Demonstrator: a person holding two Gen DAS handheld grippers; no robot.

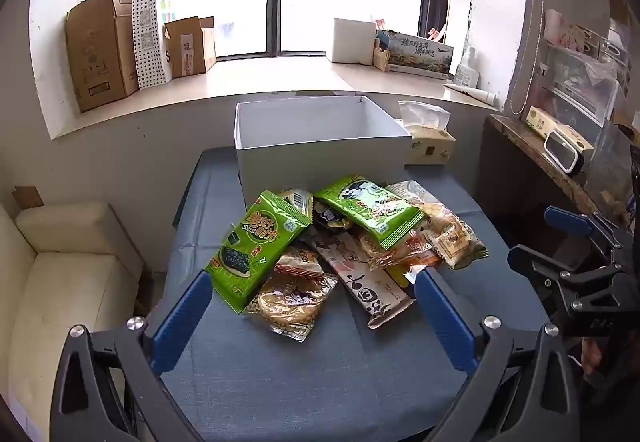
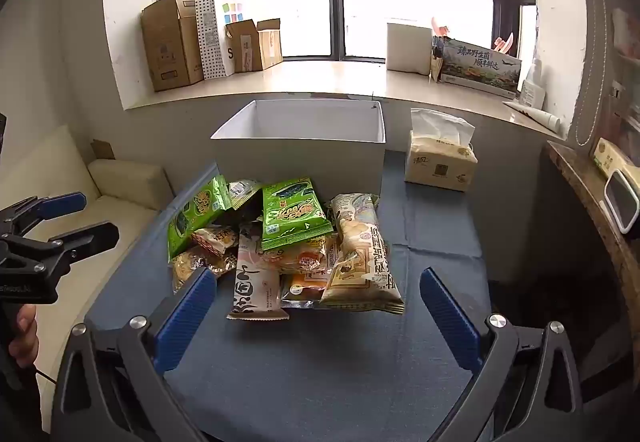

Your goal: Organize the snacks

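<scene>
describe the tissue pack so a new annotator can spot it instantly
Start at the white box at the far end of the blue table, behind the snack pile. The tissue pack stands just right of that box, apart from the snacks. It is the only beige soft pack, with a white tissue sticking out the top.

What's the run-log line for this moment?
left gripper: open, empty | right gripper: open, empty | pile of foil snack packets: on blue tablecloth | white open-top box: behind pile

Left gripper point(image 1: 312, 294) and right gripper point(image 2: 318, 294) hover level, jaws spread wide.
</scene>
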